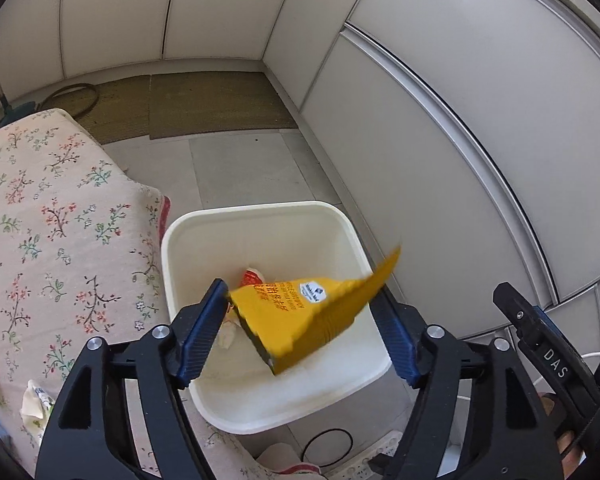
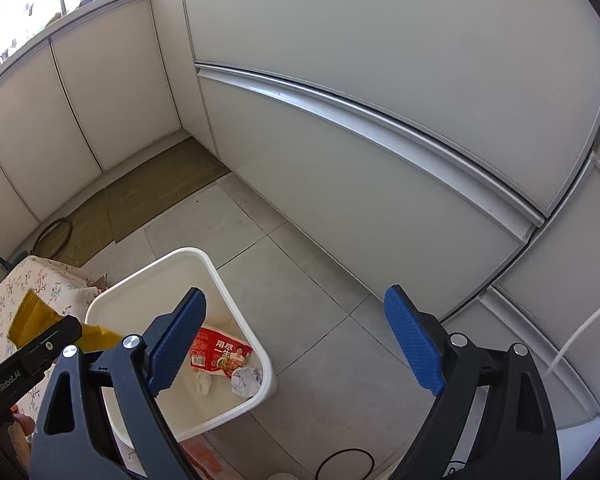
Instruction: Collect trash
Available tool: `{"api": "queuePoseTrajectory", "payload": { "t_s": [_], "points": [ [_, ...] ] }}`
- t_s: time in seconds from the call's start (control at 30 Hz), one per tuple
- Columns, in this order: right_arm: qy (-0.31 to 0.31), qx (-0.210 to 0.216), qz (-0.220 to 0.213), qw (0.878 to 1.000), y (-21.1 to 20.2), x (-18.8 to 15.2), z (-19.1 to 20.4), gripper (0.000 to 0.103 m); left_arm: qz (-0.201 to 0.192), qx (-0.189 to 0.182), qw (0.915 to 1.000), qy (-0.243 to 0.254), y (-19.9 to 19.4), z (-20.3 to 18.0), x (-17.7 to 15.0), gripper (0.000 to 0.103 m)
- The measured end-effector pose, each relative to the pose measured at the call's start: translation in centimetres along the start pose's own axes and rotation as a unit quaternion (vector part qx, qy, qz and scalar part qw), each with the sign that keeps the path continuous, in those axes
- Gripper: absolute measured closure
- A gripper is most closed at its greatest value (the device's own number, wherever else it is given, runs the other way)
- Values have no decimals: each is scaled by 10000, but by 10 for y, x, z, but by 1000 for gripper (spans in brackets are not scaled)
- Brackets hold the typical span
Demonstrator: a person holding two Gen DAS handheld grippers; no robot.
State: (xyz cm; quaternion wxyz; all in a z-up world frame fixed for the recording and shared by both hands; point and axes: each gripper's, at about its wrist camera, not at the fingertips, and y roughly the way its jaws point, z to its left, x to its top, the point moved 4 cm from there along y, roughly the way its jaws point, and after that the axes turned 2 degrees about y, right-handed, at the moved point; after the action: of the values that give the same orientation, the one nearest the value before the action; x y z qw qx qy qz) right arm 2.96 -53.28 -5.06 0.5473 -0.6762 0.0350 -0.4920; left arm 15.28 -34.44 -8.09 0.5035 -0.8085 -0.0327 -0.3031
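Left wrist view: looked steeply down onto one white bin (image 1: 260, 210) standing on grey floor tiles (image 1: 240, 172). Hemmed at nine o'clock by a floral cloth (image 1: 40, 220) touching the bin's rim; walled from twelve round to three o'clock by pale cabinet doors (image 1: 420, 140). Found open floor only in the strip between the bin and the doors, and at twelve o'clock up to two woven mats (image 1: 220, 104).

Held the left tongs (image 1: 300, 288) spread wide over the bin, pinching nothing, with one yellow packet (image 1: 292, 312) blurred and loose between the pads, one corner just beside the nine-o'clock pad, above the bin's mouth. Held the right tongs (image 2: 295, 291) spread as well and empty, over the bin's three-o'clock rim and the bare tiles.

Right wrist view: counted three pieces already lying in the bin, namely one red packet (image 2: 220, 354), one crumpled paper ball (image 2: 246, 378) and one white tissue (image 2: 204, 384). Noted one more crumpled scrap (image 1: 36, 400) on the floral cloth at eight o'clock. Also noted one thin black ring (image 1: 328, 446) on the floor at six o'clock, one dark hoop (image 1: 74, 98) on the mats, and one white cable (image 2: 580, 332) at three o'clock.
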Motion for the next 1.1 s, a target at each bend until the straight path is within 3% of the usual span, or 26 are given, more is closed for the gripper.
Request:
{"api": "queuePoseTrajectory", "payload": {
  "t_s": [0.1, 0.27, 0.7, 1.1],
  "points": [
    [-80, 37, 22, 10000, 0, -2, 7, 14, -158, 286, 9995, -14, -9, 8, -2, 14],
    [-311, 92, 10, 9995, -1, -9, 25, 13, -290, 578, 9979, 46, -22, 18, -6, 11],
    [-727, 503, -31, 9961, -15, -28, 76, 12, -654, 1286, 9895, -78, -71, 64, -25, 10],
    [-1460, 1045, -25, 9837, -35, -65, 155, 11, -664, 1924, 9766, -696, -115, 142, -61, 9]
  ]
}}
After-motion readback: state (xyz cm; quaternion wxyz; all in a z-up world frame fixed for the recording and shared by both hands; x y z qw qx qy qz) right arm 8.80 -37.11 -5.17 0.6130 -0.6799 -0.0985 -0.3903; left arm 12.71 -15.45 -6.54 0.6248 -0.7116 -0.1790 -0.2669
